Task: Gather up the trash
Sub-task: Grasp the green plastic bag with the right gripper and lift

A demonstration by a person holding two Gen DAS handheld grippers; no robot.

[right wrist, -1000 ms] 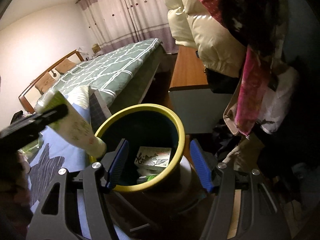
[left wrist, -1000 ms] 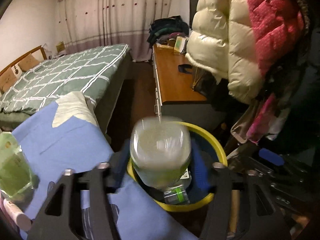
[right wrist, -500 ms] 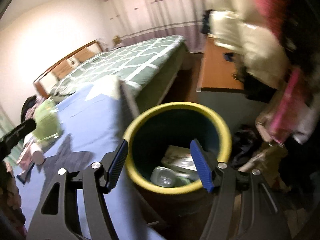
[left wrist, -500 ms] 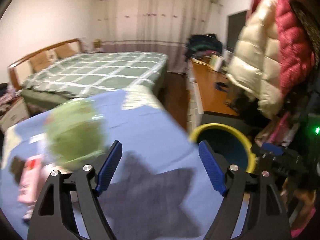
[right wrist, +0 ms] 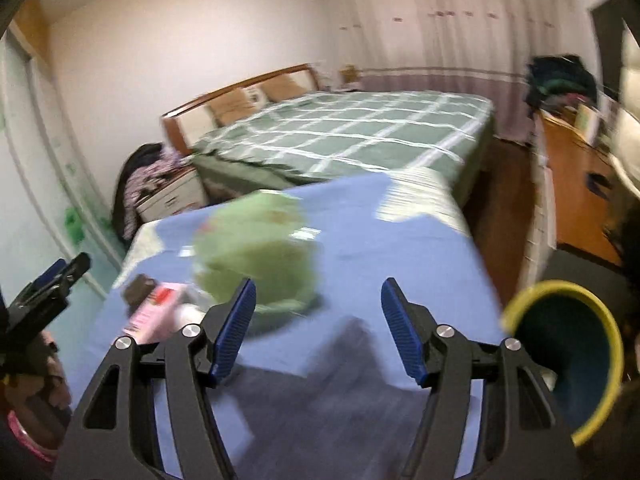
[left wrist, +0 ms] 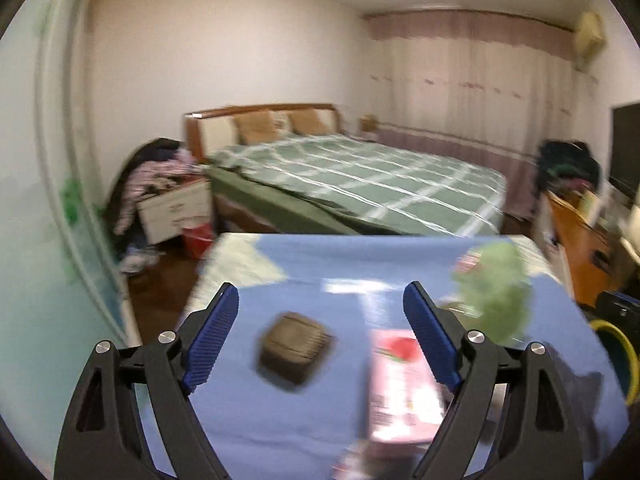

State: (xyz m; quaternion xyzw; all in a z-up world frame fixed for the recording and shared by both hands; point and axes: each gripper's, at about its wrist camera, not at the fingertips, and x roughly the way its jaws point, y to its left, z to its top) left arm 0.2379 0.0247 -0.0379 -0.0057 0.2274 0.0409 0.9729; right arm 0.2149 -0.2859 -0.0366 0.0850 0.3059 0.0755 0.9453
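Step in hand, as judged: both grippers are empty and face the blue-covered table (left wrist: 304,436) for the next pick-up. The left gripper (left wrist: 320,332) has just been opening; its jaws stand released with nothing between the pads, though a dark brown square box (left wrist: 295,347) lies on the cloth in line with the gap, farther out. Just right of the box lies a pink carton (left wrist: 400,384), partly behind the right-hand finger, and beyond it stands a blurred green plastic container (left wrist: 496,292) near the table's right edge. The right gripper (right wrist: 318,328) has likewise just been opening and holds nothing; the green container sits beside its left finger, not between the pads. The yellow-rimmed bin (right wrist: 576,360) stands off the table's right side, low and close to that corner. The next move likely calls for lowering one gripper over a single item, centring it between the pads, then closing. Room for moving: the cloth's near and middle areas are open; the left table edge drops to the floor beside a pale wall, the bed (left wrist: 360,184) lies past the far edge, and a wooden desk (right wrist: 572,184) bounds the aisle on the right.
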